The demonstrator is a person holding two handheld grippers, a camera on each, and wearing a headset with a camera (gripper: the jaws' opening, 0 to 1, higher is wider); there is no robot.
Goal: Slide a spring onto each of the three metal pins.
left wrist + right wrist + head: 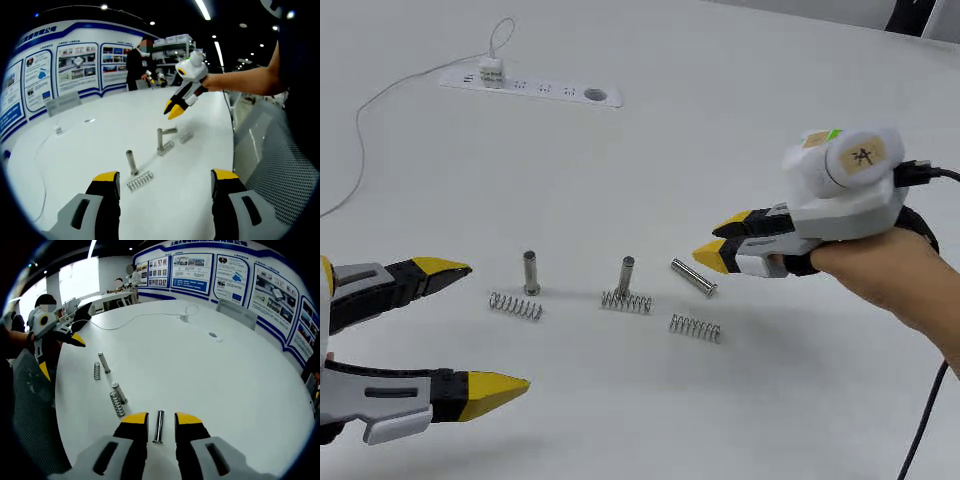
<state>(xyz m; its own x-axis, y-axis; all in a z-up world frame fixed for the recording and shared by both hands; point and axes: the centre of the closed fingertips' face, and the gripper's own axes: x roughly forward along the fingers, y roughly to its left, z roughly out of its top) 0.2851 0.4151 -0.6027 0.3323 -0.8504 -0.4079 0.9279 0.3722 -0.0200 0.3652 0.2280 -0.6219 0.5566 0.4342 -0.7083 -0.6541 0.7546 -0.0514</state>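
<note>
In the head view the left gripper (499, 325) is cut off by the left edge, and the thin white cable (359, 120) from the power strip (535, 88) runs off that same edge. The black cord (923, 420) of the right gripper (705, 243) leaves at the bottom edge. The print on the wall posters (192, 272) is too small to read.

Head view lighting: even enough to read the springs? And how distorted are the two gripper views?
Head view: soft, even light, faint shadows, springs crisp. Left gripper view: table rim bows, ceiling lights glare. Right gripper view: same fisheye curve, lying pin sharp.
</note>
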